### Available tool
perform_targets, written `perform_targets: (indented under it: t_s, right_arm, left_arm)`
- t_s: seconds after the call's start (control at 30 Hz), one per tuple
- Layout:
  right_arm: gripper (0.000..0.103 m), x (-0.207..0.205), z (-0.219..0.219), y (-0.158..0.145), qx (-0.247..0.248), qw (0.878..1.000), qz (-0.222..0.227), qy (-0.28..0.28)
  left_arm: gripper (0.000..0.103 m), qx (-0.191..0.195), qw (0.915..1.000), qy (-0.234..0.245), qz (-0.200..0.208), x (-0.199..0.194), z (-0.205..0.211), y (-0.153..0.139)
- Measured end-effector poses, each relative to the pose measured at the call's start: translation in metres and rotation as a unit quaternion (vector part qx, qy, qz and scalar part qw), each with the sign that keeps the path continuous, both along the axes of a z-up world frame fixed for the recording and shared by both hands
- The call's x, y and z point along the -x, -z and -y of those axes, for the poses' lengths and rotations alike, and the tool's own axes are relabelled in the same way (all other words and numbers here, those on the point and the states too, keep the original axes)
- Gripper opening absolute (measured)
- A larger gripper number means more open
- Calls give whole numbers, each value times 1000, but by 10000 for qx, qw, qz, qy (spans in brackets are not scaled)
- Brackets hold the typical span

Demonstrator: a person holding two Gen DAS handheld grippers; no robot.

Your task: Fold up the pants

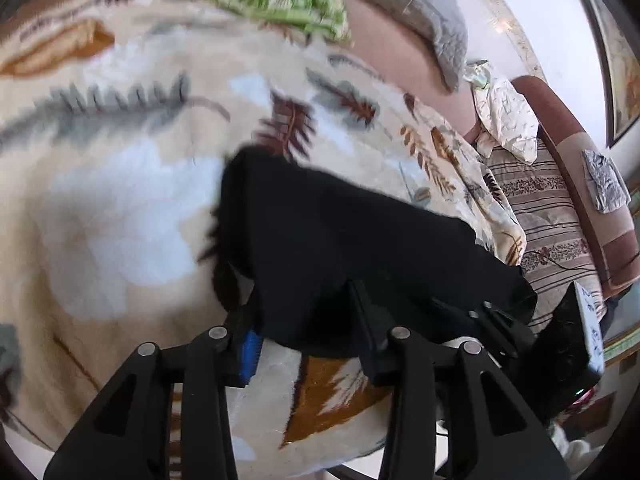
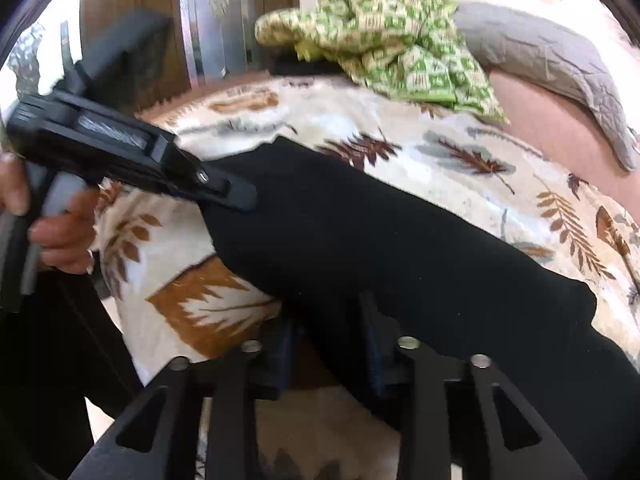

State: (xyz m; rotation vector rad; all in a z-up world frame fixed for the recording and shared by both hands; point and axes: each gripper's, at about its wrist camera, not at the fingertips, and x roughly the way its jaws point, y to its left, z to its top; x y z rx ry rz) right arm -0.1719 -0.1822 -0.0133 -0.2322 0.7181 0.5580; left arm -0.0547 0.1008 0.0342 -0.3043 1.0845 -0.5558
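Note:
Black pants (image 1: 340, 240) lie folded in a long band on a leaf-patterned blanket (image 1: 120, 200). My left gripper (image 1: 308, 320) stands at the near edge of the pants with its fingers apart, the cloth lying over and between them. In the right wrist view the pants (image 2: 400, 248) stretch from upper left to lower right. My right gripper (image 2: 328, 344) has its fingers apart around the near edge of the cloth. The left gripper (image 2: 224, 192) also shows there, at the pants' left end, held by a hand (image 2: 60, 232). The fingertips are hidden by the cloth.
The blanket (image 2: 224, 312) covers a bed. A green patterned cloth (image 2: 400, 28) and a grey quilted pillow (image 2: 560, 64) lie at the far side. A striped sofa cushion (image 1: 552, 232) and a brown armrest (image 1: 580, 176) stand to the right of the bed.

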Motion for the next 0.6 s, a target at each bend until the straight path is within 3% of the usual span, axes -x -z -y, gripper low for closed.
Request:
perform_targets:
  t_s: [0.07, 0.17, 0.23, 0.33, 0.43, 0.5, 0.57, 0.6]
  right_arm:
    - [61, 8, 18, -9, -188, 9998, -72, 77]
    - [60, 23, 65, -26, -299, 9977, 21, 602]
    - [62, 37, 115, -39, -350, 9916, 117, 1240]
    - [65, 57, 181, -49, -513, 9767, 51, 2084]
    - [66, 76, 246, -62, -550, 9524, 113, 2996]
    - [76, 79, 275, -71, -452, 9417, 219, 3325]
    - [86, 73, 298, -77, -197, 9416, 155, 3357]
    - [86, 70, 301, -77, -36, 9431, 123, 3323]
  left_arm:
    - [41, -31, 9996, -122, 251, 3, -7, -8]
    - [41, 153, 9980, -359, 499, 5, -20, -19]
    - [44, 301, 9970, -348, 619, 6, -21, -24]
    - [55, 554, 9951, -90, 814, 8, -10, -35]
    - [66, 777, 9916, 269, 1004, 13, 9, -45]
    - [72, 926, 9891, 522, 1015, 15, 24, -49]
    - [73, 978, 9876, 753, 968, 15, 43, -51]
    - [74, 931, 9871, 889, 953, 15, 55, -51]
